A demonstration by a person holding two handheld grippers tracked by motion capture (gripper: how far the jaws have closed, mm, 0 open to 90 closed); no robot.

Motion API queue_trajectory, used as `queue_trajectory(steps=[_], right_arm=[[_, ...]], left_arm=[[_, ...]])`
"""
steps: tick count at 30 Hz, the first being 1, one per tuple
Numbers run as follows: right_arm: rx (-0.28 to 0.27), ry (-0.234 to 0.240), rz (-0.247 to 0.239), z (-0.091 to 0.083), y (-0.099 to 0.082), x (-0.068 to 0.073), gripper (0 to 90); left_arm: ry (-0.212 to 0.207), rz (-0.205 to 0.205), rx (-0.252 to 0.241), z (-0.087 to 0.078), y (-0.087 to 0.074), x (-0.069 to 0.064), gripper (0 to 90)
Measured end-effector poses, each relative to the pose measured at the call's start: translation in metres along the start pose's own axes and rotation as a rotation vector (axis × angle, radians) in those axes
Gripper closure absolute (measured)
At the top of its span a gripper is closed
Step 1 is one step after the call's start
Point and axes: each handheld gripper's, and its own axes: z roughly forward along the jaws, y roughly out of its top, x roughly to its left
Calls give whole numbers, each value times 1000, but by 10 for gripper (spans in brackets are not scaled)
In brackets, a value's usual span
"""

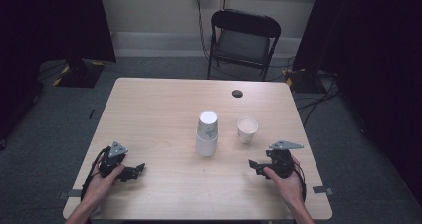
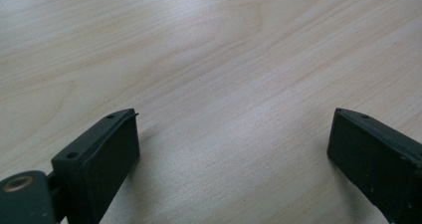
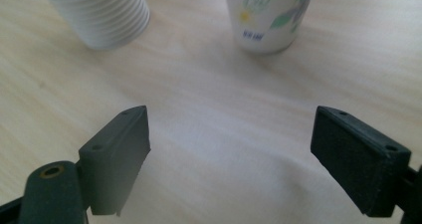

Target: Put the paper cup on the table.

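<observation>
Left claw – jaws wide apart, bare wooden table between

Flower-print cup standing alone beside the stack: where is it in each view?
High view: flower-print cup right of centre, just right of the cup stack, ahead of the right gripper.
Right gripper view: flower-print cup at the top edge, right of centre, beyond the open jaws; cup stack top left.
Left gripper view: bare tabletop between open jaws.
Shared landmark: the light wood tabletop.

Light wooden table; stacked cups (upside down); single cup beside.
</observation>
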Motion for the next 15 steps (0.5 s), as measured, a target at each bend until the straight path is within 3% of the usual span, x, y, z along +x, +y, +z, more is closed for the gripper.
queue_trajectory(steps=[7,11,13,15], right_arm=[[78,-35,-34,13,-19,7,182],[50,-52,-33,15,-23,10,165],[23,-85,-73,18,-27,13,137],[13,-101,-81,19,-28,14,133]], left_arm=[[0,3,0,0,0,0,58],[0,1,-1,0,0,0,58],[0,1,-1,0,0,0,58],[0,3,0,0,0,0,58]])
